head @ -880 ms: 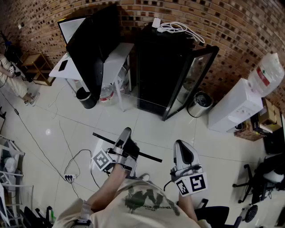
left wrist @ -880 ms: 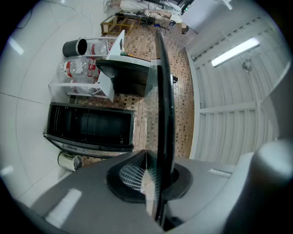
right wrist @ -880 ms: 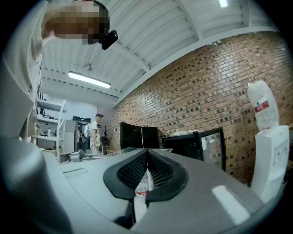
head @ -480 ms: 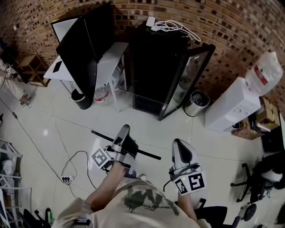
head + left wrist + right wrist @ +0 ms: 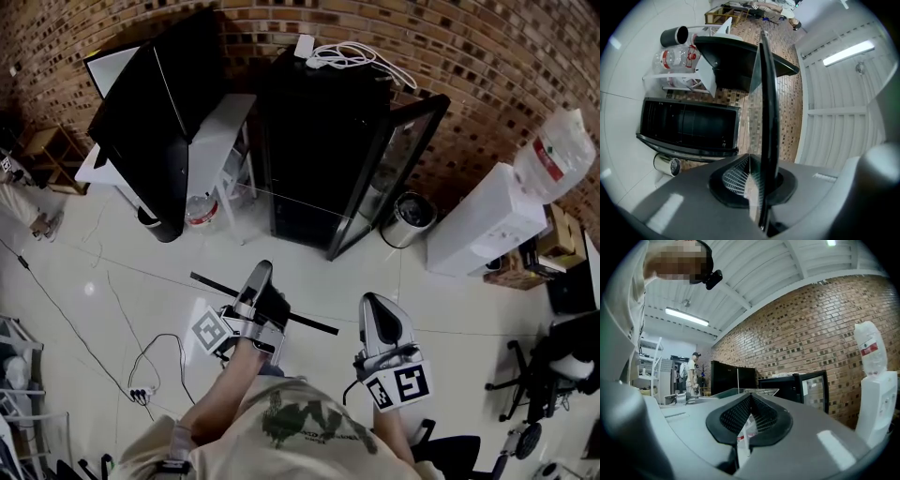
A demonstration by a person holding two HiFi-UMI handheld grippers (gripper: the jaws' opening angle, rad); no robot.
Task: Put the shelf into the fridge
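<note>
Left gripper: the left gripper (image 5: pixel 261 274) is clamping its jaws onto a thin, flat glass shelf with a dark rim (image 5: pixel 314 324), pinching it part-way along one long side.
Shelf position: in the head view the shelf is reaching out to both sides of the left gripper. In the left gripper view the pane (image 5: pixel 768 117) is running edge-on, straight away from the jaws (image 5: pixel 757 185).
Right gripper: the right gripper (image 5: pixel 375 305) is hanging to the right of the left one with its jaws pressed together on nothing (image 5: pixel 750 401). It is sitting near the shelf's right end and appears to be apart from it.
Fridge: a black upright fridge (image 5: pixel 319 141) is standing ahead of both grippers, well apart from them. Its glass-paned door (image 5: pixel 398 159) is swinging open on the right-gripper side.
Handling: the shelf is looking stiff, smooth and brittle. The glass is probably slippery under the pads and likely weighty enough to be levering against a single pinch.
Where to hold: the dark rim is offering the safer bite. A second grip by the right gripper further along that same side would likely be keeping the pane level.
Risk: a corner could be knocking the door or the fridge frame on the way in.
</note>
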